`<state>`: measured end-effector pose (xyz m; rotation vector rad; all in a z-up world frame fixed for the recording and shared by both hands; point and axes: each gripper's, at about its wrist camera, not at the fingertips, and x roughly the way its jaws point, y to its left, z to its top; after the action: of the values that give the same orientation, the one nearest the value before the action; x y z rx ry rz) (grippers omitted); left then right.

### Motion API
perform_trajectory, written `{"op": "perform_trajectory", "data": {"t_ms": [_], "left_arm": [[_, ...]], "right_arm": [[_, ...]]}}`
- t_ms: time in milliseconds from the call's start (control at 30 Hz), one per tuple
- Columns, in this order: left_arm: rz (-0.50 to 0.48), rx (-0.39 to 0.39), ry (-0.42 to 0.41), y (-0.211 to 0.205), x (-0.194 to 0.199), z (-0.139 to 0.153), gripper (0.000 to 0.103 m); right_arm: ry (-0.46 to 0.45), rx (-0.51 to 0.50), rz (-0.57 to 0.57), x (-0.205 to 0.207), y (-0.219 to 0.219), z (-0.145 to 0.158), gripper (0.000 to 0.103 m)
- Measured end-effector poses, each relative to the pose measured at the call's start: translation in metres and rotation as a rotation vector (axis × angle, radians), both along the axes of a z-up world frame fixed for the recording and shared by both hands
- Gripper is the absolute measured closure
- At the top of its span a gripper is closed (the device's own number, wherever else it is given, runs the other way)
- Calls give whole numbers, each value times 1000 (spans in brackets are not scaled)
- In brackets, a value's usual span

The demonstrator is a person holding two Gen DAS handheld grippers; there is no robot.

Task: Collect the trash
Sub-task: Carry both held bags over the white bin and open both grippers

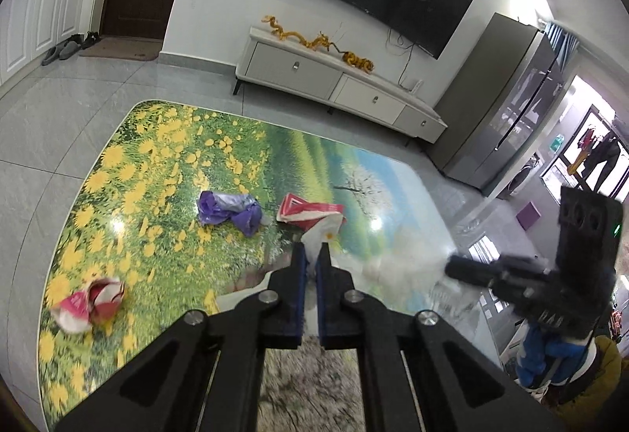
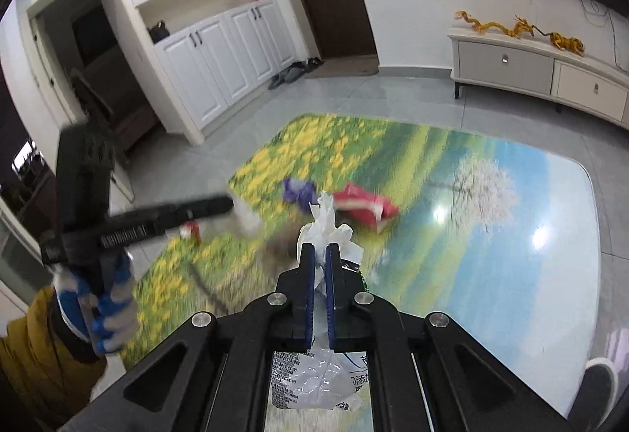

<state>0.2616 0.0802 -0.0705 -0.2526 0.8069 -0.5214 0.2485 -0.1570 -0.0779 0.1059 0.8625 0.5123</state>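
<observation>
From my left wrist, my left claw (image 1: 313, 255) is pressed together on a thin edge of a white plastic bag (image 1: 322, 235), which rises just past the tips; the rest of the film trails off blurred toward my right claw (image 1: 456, 269) at the right. The pinch looks shallow to me, so the film could slide out if my hands pull apart too hard, and the bag mouth would then collapse. On the table (image 1: 165, 125) beyond lie a purple wrapper (image 1: 230, 212), a red and white packet (image 1: 306, 212) just past the bag's edge, and a crumpled red wrapper (image 1: 92, 300) well off to the left. From my right wrist, my right claw (image 2: 321, 255) is also pinching the bag (image 2: 326, 223), a crumpled tuft standing above the tips and a printed part hanging beneath them. My gloved left hand (image 2: 98, 310) holds the other claw (image 2: 226, 202) at the left. Dragging the bag low could sweep the scraps off the table.
</observation>
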Motion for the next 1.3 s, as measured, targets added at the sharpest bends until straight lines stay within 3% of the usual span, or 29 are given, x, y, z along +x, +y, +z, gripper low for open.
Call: {"op": "perform_trajectory", "data": {"t_ms": [267,300,400,633,667,700,733,800,1033,1167,1300], "left_arm": [[-3,-15,-8,10,-32,1,99],[-2,-17,-7,11,-34,0,99],[-4,-21,-5,14,-36,-4,99],[-1,-46,12,19,-34,-13,99],[-1,-46,15,20,-35,-15,99],[-1,-45,16,21,-34,-16,99],[-1,-43,16,21,-35,-15,99],[-1,-36,11,21,-38,-13,99],[-29,-13,-23,3,-51,13,99],[-88,7,-52,-34,-59,32,99],[-193,31,-57,-95,-62,43,99]], "right_arm": [[127,-64,7,-38,-11,-46,94],[130,-66,6,-41,-12,-47,91],[122,-73,1,-40,-10,-45,59],[139,-128,43,-20,17,-50,57],[156,-147,50,-17,22,-55,59],[166,-169,57,-14,27,-59,76],[169,-187,63,-12,30,-61,101],[147,-183,60,-13,29,-58,101],[7,-18,-1,-32,-13,-10,101],[-53,35,-81,-55,-59,11,101],[-80,43,-208,-85,-122,12,101]]}}
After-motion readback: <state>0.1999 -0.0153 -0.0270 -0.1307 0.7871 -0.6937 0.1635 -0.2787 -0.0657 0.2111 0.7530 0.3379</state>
